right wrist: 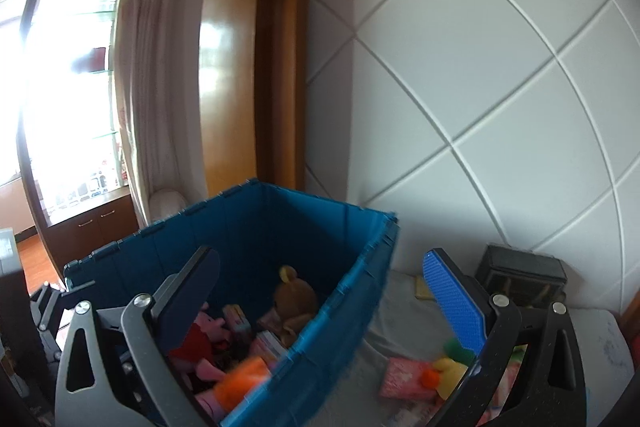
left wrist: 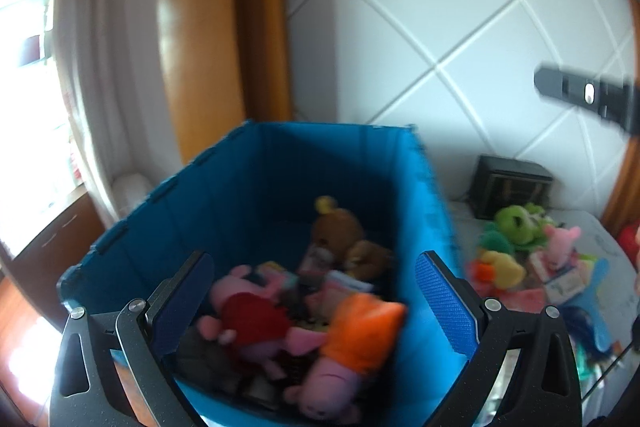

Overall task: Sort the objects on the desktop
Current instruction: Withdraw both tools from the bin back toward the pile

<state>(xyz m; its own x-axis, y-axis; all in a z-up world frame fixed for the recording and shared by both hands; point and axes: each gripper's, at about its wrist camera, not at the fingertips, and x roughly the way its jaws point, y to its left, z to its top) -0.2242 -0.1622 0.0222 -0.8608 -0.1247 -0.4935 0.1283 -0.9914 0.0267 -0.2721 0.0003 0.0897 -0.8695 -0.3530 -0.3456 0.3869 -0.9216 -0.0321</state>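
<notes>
A blue plastic crate (left wrist: 256,183) (right wrist: 248,227) holds several plush toys: a pink pig in an orange dress (left wrist: 352,339) (right wrist: 240,383), a pink pig in red (left wrist: 248,319) (right wrist: 196,339) and a brown bear (left wrist: 340,227) (right wrist: 294,299). My left gripper (left wrist: 316,291) hangs open above the crate with nothing between its fingers. My right gripper (right wrist: 320,287) is open and empty over the crate's right wall. More toys lie on the white tabletop (left wrist: 608,251) to the right: a green frog (left wrist: 516,221), a yellow duck (left wrist: 502,267) (right wrist: 450,373) and a small pink pig (left wrist: 560,243).
A dark box (left wrist: 512,187) (right wrist: 520,275) stands against the white tiled wall. A pink packet (right wrist: 404,371) and a blue flat object (left wrist: 596,303) lie among the loose toys. Part of the other gripper (left wrist: 584,95) shows at the upper right. A curtain and window are at the left.
</notes>
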